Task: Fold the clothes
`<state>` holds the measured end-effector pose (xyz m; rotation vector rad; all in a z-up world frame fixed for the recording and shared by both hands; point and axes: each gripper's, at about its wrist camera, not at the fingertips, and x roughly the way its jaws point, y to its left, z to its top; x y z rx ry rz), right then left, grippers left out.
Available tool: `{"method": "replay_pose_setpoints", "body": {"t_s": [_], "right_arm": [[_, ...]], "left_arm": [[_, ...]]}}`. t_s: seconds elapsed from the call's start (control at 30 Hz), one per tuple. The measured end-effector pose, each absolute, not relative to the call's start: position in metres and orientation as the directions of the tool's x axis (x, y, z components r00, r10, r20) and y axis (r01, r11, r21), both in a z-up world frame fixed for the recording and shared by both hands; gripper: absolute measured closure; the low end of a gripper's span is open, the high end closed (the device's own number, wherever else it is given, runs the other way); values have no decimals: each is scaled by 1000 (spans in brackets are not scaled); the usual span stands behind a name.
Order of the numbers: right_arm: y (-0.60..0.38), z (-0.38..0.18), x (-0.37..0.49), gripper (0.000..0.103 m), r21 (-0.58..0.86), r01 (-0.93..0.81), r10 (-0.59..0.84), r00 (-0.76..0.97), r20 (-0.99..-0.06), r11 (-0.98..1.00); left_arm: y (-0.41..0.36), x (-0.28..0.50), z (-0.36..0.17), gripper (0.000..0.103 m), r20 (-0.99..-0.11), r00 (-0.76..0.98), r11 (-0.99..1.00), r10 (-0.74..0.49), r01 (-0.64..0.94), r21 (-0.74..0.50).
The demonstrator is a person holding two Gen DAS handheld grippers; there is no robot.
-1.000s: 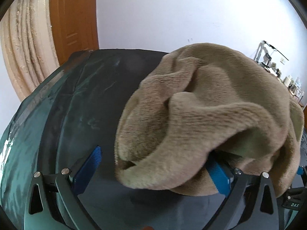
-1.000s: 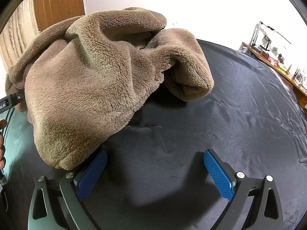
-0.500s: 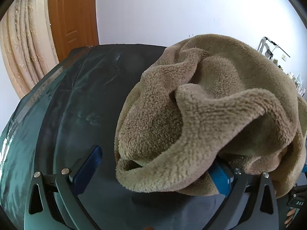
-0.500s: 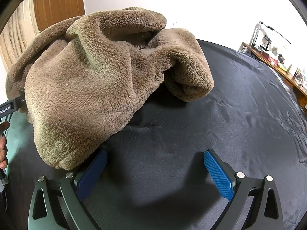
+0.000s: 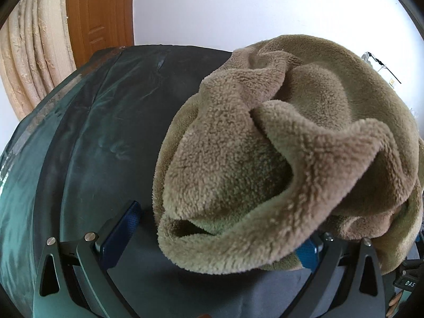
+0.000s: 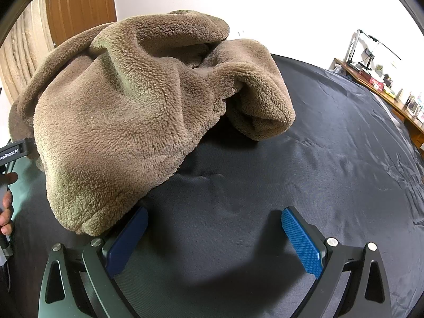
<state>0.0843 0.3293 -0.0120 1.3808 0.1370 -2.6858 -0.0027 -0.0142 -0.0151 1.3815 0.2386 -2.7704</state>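
The brown fleece garment (image 6: 148, 100) lay heaped on the dark sheet (image 6: 331, 159), filling ten to twelve o'clock in the right wrist view. The right gripper (image 6: 214, 238) stood with jaws wide apart, empty, its left pad just beside the fleece hem. The left gripper (image 5: 212, 241) also gaped, the fleece (image 5: 278, 145) draped over its right pad, perhaps only resting there

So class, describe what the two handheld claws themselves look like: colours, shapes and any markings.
Both match: the right claw and left claw have dark grey, curved, forked frames with silver round bolts and textured blue rectangular pads. White "GenRobot.AI" lettering marks the left unit's body.
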Motion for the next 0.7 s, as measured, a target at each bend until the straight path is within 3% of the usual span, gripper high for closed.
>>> {"method": "replay_pose_setpoints", "body": {"t_s": [0.43,0.7], "right_arm": [[329,-13,88,1,-25,146,-65,-578,-813,-989],[330,-11,89,1,-25,143,-63,-578,-814,-989]], "left_arm": [[-16,-19,-17,0,-812,-584,-993,9,89,-75],[-15,9,-13,0,-806,-591,-991,29,88,-100]]}}
